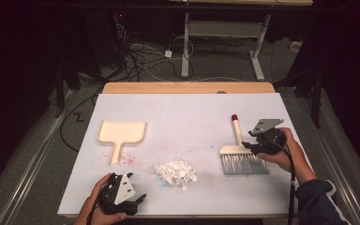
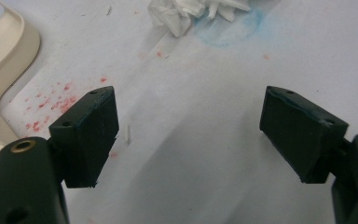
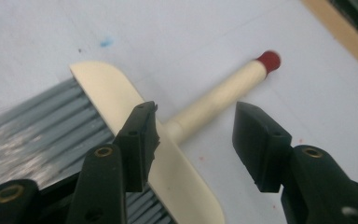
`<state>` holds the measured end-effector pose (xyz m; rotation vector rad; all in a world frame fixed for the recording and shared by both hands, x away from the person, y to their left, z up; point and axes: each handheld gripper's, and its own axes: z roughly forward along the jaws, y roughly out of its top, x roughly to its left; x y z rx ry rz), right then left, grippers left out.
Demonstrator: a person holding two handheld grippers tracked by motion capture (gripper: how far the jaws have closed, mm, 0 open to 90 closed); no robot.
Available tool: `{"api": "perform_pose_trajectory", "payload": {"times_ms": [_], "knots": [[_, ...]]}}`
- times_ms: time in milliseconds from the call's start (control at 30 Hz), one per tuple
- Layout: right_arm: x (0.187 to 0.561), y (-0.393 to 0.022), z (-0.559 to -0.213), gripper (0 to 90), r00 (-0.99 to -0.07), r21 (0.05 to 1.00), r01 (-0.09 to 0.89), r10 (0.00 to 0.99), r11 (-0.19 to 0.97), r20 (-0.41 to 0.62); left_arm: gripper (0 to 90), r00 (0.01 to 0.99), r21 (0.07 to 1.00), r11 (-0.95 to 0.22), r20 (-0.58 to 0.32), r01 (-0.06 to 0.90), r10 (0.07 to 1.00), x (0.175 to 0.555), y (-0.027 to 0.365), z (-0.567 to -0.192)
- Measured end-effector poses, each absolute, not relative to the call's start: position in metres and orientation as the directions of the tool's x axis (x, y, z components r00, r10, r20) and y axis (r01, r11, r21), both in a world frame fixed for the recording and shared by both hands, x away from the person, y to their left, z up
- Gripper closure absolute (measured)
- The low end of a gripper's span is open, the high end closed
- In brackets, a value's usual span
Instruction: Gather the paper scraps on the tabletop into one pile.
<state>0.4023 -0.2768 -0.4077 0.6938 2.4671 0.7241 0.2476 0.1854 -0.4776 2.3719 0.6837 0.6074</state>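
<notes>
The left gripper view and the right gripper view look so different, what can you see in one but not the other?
The left gripper view has the heap of torn white paper scraps, the curved edge of the cream plastic dustpan, red speckles and a faint blue ring stain, seen past the open left gripper. The right gripper view has the cream hand brush with grey bristles and its red-tipped handle, which the right gripper straddles without pressing. Both share the white table sheet.

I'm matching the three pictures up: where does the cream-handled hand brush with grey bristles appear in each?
High view: brush lies right of centre, by the right gripper.
Right gripper view: brush centre-left, between the open jaws.
Left gripper view: not there.
Shared landmark: white table sheet.
</notes>
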Motion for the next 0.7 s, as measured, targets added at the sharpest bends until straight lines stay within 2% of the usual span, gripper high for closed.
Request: {"api": "perform_pose_trajectory", "payload": {"times_ms": [267,400,700], "knots": [[0.386,-0.282,-0.396,36.4,-0.692,0.734,0.303,0.67,0.608,-0.269,18.3,0.759,0.65,-0.689,0.258,0.321,0.597,0.247,0.187,-0.476],[0.374,-0.281,-0.393,32.5,-0.662,0.788,0.29,0.708,0.543,-0.245,18.2,0.757,0.65,-0.692,0.268,0.314,0.596,0.247,0.187,-0.475],[0.344,-0.278,-0.39,24.8,-0.583,0.848,0.251,0.772,0.467,-0.253,18.2,0.748,0.667,-0.679,0.271,0.307,0.605,0.246,0.189,-0.473]]}}
